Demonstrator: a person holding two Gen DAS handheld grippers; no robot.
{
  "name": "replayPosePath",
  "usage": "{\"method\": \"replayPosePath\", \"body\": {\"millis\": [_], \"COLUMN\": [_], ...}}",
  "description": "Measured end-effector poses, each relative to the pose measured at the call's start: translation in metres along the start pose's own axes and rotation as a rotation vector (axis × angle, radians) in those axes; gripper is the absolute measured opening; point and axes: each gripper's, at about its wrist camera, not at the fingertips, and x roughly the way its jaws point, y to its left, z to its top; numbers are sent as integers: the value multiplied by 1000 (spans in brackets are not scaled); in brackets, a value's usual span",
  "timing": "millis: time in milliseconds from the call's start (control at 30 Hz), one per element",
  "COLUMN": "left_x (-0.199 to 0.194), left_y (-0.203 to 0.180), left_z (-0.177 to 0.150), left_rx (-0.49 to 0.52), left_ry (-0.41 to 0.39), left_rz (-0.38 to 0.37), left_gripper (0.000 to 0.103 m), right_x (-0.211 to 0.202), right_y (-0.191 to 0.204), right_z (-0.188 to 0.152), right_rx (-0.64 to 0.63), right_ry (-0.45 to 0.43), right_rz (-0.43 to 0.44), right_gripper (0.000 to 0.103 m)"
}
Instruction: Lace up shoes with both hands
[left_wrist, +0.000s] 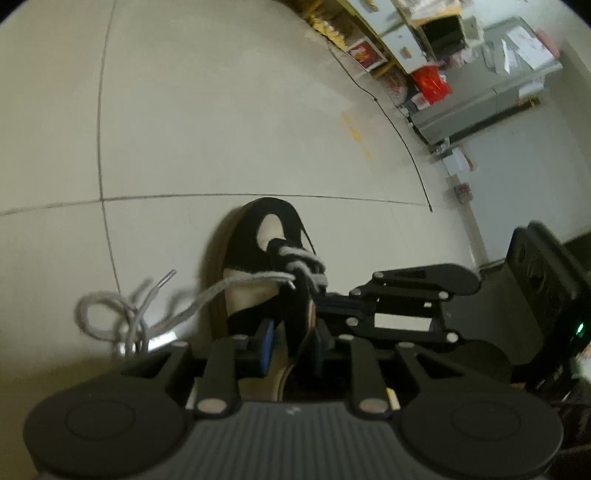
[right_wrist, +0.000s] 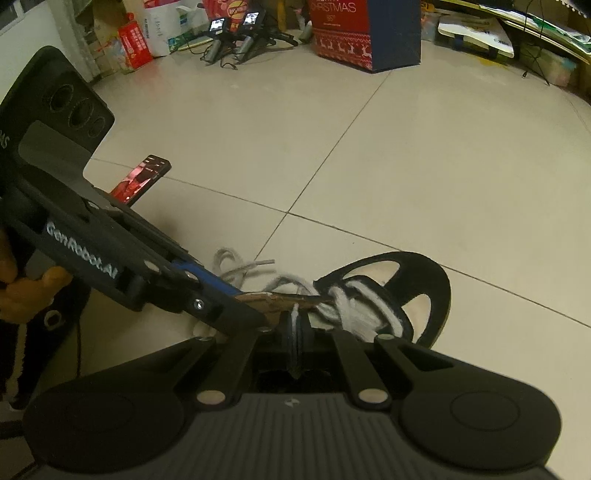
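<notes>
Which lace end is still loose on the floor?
The lace end with the aglet, lying on the tiles left of the shoe; the other lace strand is pinched in the right tongs.

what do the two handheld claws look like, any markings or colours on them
Both are matte black plastic with linkage bars and silver pivot pins above a ribbed grey base. The left claw has blue finger pads; its body carries white GenRobot.AI lettering and a plate with three round holes. The right claw matches. A dark sleeve shows at the hand.

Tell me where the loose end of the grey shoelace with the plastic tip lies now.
In the left wrist view, the grey shoelace's plastic-tipped loose end lies on the pale tiled floor, left of the black-and-cream shoe, above its coiled slack.
</notes>
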Motion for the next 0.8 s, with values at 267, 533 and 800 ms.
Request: {"method": "replayPosePath", "body": {"millis": [267,533,800], "left_x": [-1,15,23], "left_y": [13,27,26], "left_z": [3,8,9], "left_rx": [-175,-371,-402], "left_ry": [-44,-78,-84], "left_rz": [-109,-150,-107], "left_gripper": [33,38,19], "right_x": [-1,4,2], "right_y": [-1,2,-1], "right_z": [-2,2,-2], "right_rx": [6,-16,15], "right_ry": [-30,-19,-32], "right_rz": [-25,-36,-41], "right_gripper": [3,4,5]}}
